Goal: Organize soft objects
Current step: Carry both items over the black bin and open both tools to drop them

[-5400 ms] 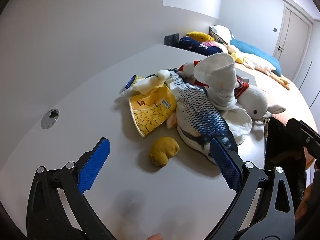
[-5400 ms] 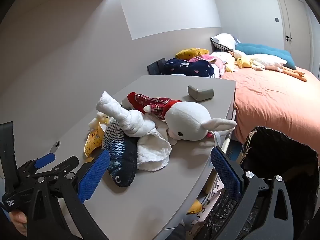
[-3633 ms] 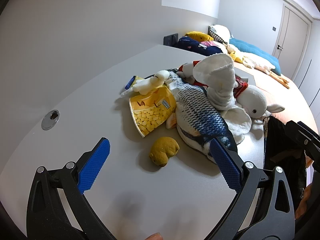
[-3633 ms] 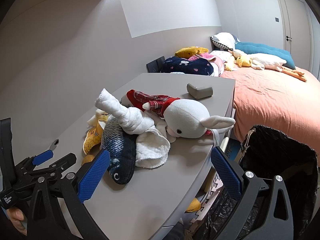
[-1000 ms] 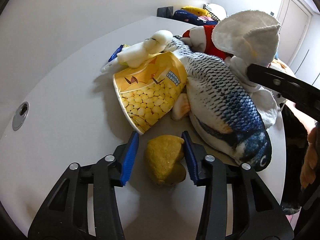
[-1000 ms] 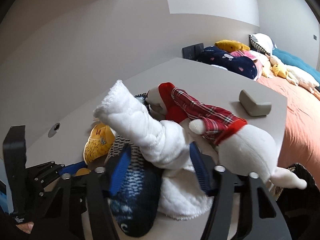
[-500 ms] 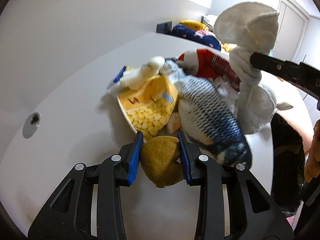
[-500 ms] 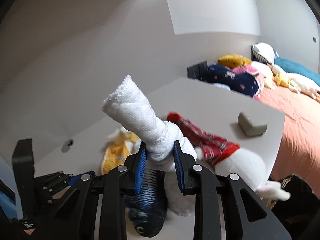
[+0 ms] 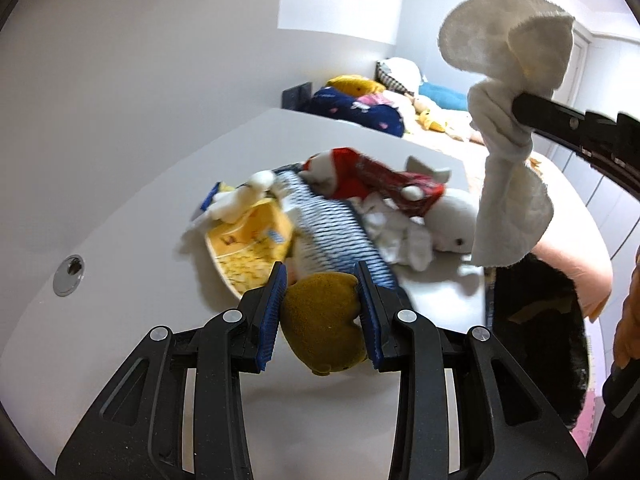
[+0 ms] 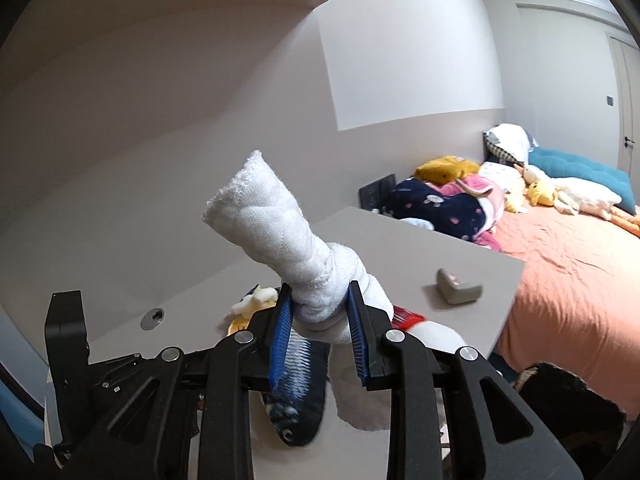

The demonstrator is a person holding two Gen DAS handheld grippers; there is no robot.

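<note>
Two grippers are in view, each clamped on one soft thing above the grey tabletop [image 9: 132, 216]. Taking the striped blue plush fish [image 9: 336, 236] as landmark: a yellow corn-printed pouch [image 9: 250, 248] lies against its left side, with a small cream plush [image 9: 240, 196] at the pouch's far edge; a white plush animal in a red plaid outfit [image 9: 400, 196] lies against the fish's right side, with crumpled white cloth [image 9: 400, 236] between them. Beyond the fish, near the tabletop's far right corner, sits one grey wedge-shaped block [image 10: 458, 286]. A round metal grommet [image 9: 69, 274] is set in the tabletop well left of the fish. A black bag [image 9: 536, 332] hangs open off the tabletop edge right of the fish, and a bed [image 10: 580, 264] with an orange sheet and piled cushions and toys lies farther back.

On the left gripper [image 9: 320, 312], the jaws are closed to a narrow gap on a mustard-brown plush lump [image 9: 324, 328], held just in front of the fish and hiding its near end. On the right gripper [image 10: 318, 320], the jaws pinch a knotted white towel [image 10: 280, 236] at its knot, lifted above and right of the fish; one end flares upward, the other hangs down loose.
</note>
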